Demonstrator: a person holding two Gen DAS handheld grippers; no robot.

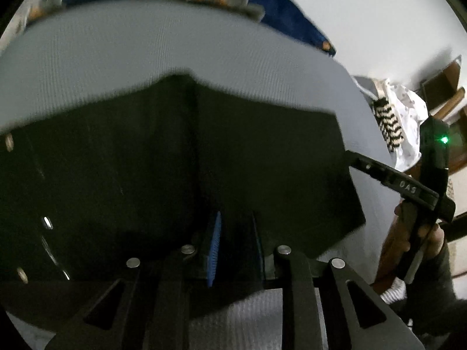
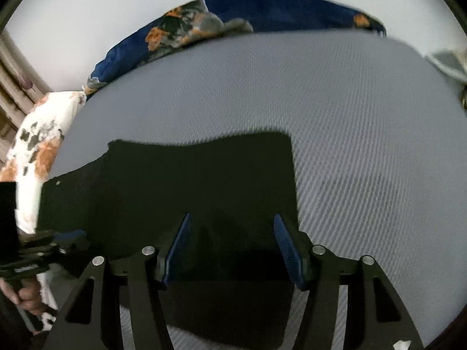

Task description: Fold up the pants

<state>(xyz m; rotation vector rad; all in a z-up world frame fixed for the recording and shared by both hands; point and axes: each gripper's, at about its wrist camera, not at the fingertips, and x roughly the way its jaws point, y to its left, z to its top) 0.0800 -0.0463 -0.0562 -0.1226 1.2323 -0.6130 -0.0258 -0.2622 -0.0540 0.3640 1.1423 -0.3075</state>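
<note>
The black pants lie folded on a grey ribbed bed sheet; they also show in the right wrist view. My left gripper has its blue pads close together, with dark cloth between them at the pants' near edge. My right gripper is open over the pants' right part, its blue pads wide apart with cloth beneath them. The right gripper also shows in the left wrist view, its tip touching the pants' right edge.
A dark blue floral blanket lies along the far side of the bed. A white patterned pillow is at the left. A black-and-white striped cloth and wooden furniture stand to the right of the bed.
</note>
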